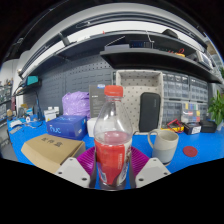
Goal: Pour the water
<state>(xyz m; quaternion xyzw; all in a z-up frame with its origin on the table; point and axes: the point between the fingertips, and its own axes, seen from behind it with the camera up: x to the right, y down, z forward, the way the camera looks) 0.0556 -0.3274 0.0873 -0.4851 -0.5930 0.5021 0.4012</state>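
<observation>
The gripper (112, 172) has both fingers closed on a clear bottle (112, 140) with a red label and orange cap, held upright over the blue table (190, 150). The cup (163, 145) stands just beside the bottle at about two o'clock. The carrying step looks done, so the next move calls for tipping the neck toward two o'clock, though the cap appears on. A cardboard box (52, 150) lies near at nine o'clock; the table's right side offers open room.
</observation>
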